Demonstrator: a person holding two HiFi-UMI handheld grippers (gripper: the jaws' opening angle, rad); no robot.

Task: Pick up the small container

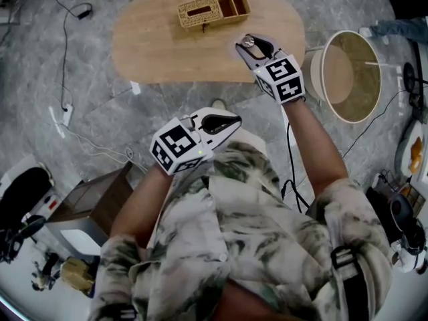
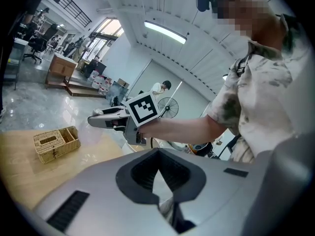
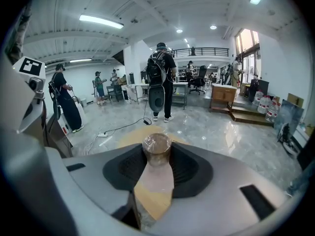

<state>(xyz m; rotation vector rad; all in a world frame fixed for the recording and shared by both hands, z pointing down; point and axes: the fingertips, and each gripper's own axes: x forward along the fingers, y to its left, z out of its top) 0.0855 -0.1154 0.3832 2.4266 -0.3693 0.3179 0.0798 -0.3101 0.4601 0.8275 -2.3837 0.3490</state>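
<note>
**Small container gripped in the right gripper over the counter**

The small round container with a clear top and brownish body (image 3: pixel 156 148) is clamped between the jaws of the right gripper (image 1: pixel 251 45), which are closed on its sides near their tips. In the head view it is seen over the right end of the oval light-wood counter (image 1: pixel 167 45), at about 1 o'clock from the person. Whether it rests on the counter or is clear of it cannot be told. Bare wood is visible under it through the gap between the jaws in the right gripper view.

A rectangular woven wicker basket (image 1: pixel 197 20) is set on the counter at 10 o'clock from the container, well apart from it. Its left part is covered by a slotted lid, and open compartments lie at its right.

The left gripper (image 1: pixel 231 121) is held at 7 o'clock from the right gripper, off the counter and close to the person's patterned shirt (image 1: pixel 247 226). Its jaws are brought together with nothing between them.

A round side table with a white rim (image 1: pixel 319 79) stands at 3 o'clock from the container, on the grey marbled floor (image 1: pixel 87 79).
</note>
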